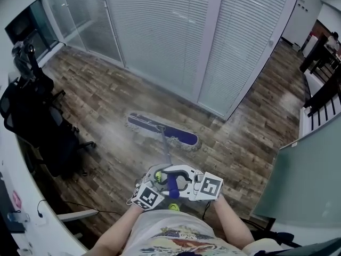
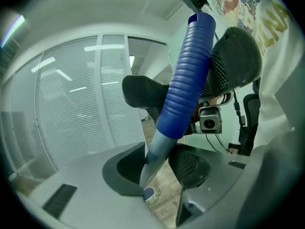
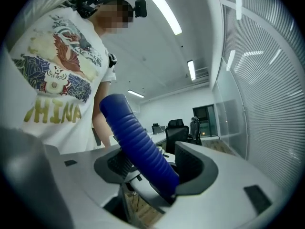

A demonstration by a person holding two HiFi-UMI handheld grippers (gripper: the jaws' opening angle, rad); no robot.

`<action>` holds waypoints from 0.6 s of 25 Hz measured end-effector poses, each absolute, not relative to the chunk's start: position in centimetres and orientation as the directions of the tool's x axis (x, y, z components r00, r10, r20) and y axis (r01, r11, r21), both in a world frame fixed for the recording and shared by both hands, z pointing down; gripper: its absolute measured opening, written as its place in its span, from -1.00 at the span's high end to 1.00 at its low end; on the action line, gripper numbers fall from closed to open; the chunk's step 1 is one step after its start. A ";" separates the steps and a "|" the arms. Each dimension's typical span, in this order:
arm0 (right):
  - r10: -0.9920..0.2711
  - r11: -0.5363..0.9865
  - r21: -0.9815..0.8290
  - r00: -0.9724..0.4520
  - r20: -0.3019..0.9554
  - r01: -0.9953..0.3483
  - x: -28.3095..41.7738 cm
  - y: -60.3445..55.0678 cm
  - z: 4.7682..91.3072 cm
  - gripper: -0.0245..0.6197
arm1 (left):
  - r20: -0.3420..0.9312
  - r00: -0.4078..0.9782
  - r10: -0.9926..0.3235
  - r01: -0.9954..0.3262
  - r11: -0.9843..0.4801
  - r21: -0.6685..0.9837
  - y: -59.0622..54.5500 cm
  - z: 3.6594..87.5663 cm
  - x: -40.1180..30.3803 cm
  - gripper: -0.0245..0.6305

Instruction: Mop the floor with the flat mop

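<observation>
Both tools are on the mop, held in front of the person's torso and facing each other.

Left tool: jaws part-way closed around the grey shaft, just under the blue ribbed grip. The shaft sits hard against one pad and close to the other, so I read it as clamped. The same view catches the right tool's dark pads on the grip higher up.

Right tool: jaws set on the grip, which runs slanted between both pads. Its top end sticks up toward the person's shirt.

Head view: the two tools sit close together, marker cubes outward, with a bit of blue grip showing between them. Can't tell whether the tools touch each other. The shaft slopes away from them down to the head — a blue pad with a pale fringe, flat on the wood-plank floor. The head lies slantwise, near the blinds but apart from them.

A black chair stands well off to the left, beside a white counter.
</observation>
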State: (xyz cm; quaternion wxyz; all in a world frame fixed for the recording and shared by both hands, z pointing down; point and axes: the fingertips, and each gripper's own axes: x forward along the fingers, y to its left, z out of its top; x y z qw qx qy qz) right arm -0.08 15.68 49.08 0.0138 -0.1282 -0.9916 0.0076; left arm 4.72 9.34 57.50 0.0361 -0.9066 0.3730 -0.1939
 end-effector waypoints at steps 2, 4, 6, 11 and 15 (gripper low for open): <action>0.253 0.967 -0.027 -0.966 0.046 0.252 -0.8 14.4 49.9 0.14 | 0.346 0.639 -0.687 -0.664 -0.720 -0.204 8.0 58.3 4.0 0.48; 0.238 0.971 -0.030 -0.970 0.043 0.237 -2.0 12.5 50.3 0.14 | 0.355 0.635 -0.686 -0.666 -0.719 -0.197 6.0 58.7 2.9 0.48; 0.221 0.975 -0.030 -0.975 0.025 0.220 -3.7 10.2 50.2 0.13 | 0.353 0.638 -0.685 -0.669 -0.719 -0.188 3.8 58.7 1.2 0.48; 0.179 0.983 -0.050 -0.984 -0.004 0.179 -8.3 3.0 49.4 0.13 | 0.324 0.658 -0.680 -0.671 -0.724 -0.158 -3.1 58.0 -3.4 0.48; 0.180 0.983 -0.033 -0.984 0.016 0.179 -12.5 -2.8 49.4 0.13 | 0.323 0.672 -0.667 -0.663 -0.736 -0.142 -9.1 58.0 -7.4 0.48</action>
